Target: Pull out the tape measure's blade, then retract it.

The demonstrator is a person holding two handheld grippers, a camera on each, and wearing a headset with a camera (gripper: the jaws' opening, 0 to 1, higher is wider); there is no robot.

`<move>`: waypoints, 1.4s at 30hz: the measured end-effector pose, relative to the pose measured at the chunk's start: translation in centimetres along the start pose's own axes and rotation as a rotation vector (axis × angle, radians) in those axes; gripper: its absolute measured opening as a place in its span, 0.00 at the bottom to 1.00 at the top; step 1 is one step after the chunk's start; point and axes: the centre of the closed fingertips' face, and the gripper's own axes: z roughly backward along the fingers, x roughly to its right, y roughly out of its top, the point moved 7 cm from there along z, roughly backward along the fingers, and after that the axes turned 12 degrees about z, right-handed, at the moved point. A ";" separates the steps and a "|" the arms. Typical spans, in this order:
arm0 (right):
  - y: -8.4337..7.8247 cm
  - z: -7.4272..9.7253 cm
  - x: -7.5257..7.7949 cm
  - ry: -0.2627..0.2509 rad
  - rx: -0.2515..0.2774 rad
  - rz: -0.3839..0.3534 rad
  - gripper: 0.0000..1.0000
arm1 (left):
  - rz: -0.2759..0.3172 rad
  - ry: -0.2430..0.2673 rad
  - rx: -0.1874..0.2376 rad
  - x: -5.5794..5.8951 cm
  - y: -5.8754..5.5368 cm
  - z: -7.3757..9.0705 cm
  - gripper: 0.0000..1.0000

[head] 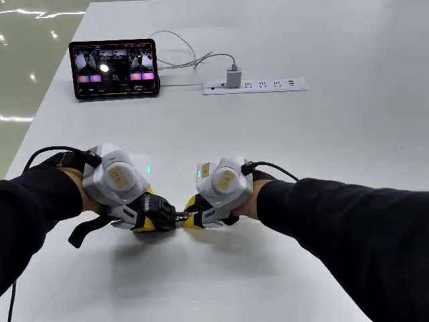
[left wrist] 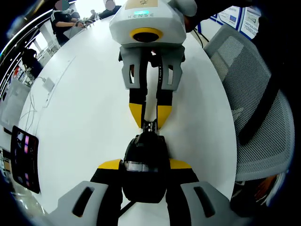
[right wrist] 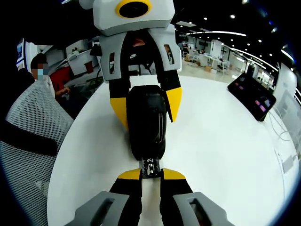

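The black tape measure [head: 159, 212] is held just above the white table, and my left gripper [head: 153, 216] is shut on its case. In the left gripper view the case [left wrist: 144, 162] sits between my yellow pads [left wrist: 111, 164]. A very short piece of blade [right wrist: 150, 166] sticks out of the case [right wrist: 146, 120]. My right gripper [right wrist: 150, 176] is shut on the blade's end. The two grippers face each other nose to nose near the table's front edge, and the right gripper [head: 190, 219] nearly touches the case. From the left gripper view the right gripper's tips [left wrist: 150, 123] pinch the blade hook.
A tablet [head: 114, 68] lies at the back left of the table [head: 322, 141]. A white power strip [head: 255, 85] with a charger [head: 233, 76] and cables lies behind the grippers. A grey mesh chair [left wrist: 254, 117] stands by the table's near side.
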 end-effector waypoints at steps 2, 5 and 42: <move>0.0 0.0 0.0 0.001 0.000 0.004 0.10 | 0.001 0.001 0.000 0.0 0.0 0.0 0.29; 0.1 -0.1 0.0 -0.001 -0.001 0.006 0.10 | 0.003 0.000 0.002 0.0 -0.1 -0.1 0.29; -0.1 0.1 0.0 -0.007 0.004 0.003 0.09 | 0.004 -0.003 0.005 -0.1 0.0 0.0 0.29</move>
